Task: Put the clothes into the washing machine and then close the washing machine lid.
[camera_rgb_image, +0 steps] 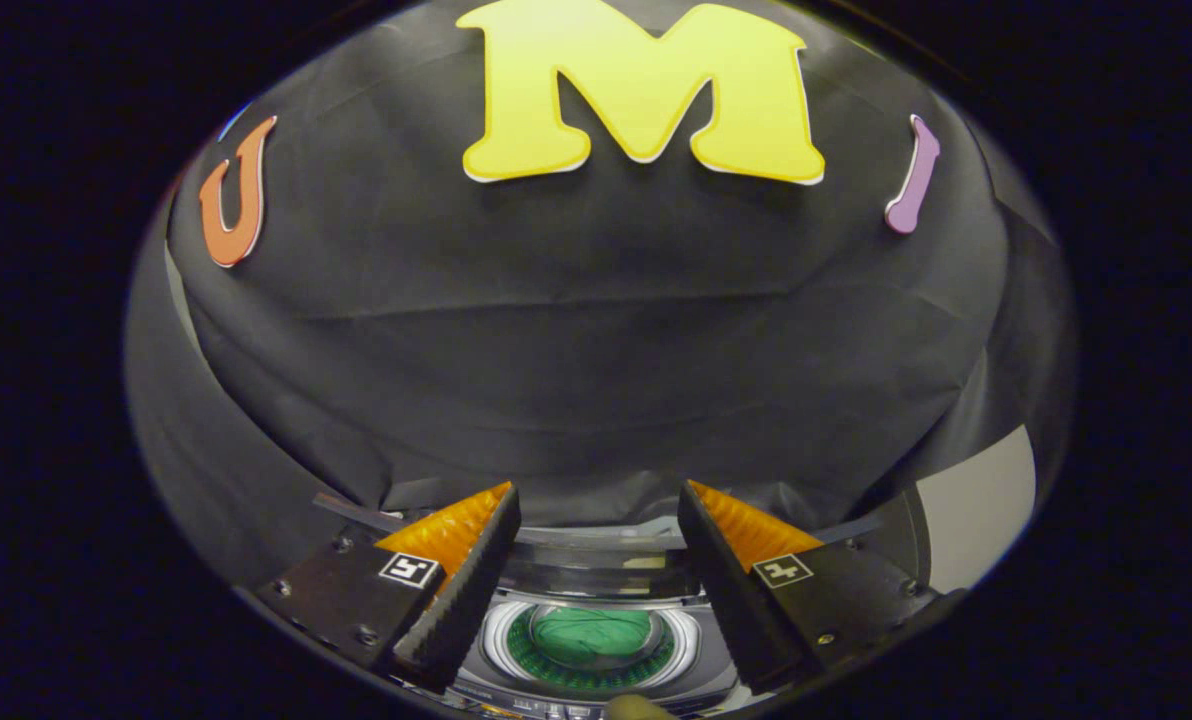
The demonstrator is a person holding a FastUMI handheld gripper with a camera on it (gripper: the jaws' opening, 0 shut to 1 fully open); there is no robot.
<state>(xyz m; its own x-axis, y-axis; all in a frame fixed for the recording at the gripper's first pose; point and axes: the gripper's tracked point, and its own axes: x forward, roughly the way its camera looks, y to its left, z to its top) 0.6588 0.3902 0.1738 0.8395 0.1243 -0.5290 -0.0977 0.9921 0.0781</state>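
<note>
Claw [596, 560] wide open, holding nothing. Washer [596, 640] below, between fingers; green cloth [596, 635] already in drum. Loading looks done (judging by cloth), lid-closing step next. Lid [596, 540] seemingly upright behind drum: reach, push it down.

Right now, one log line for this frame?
hand-held gripper: open, empty | green cloth: inside washing machine drum | lid: appears open
</note>
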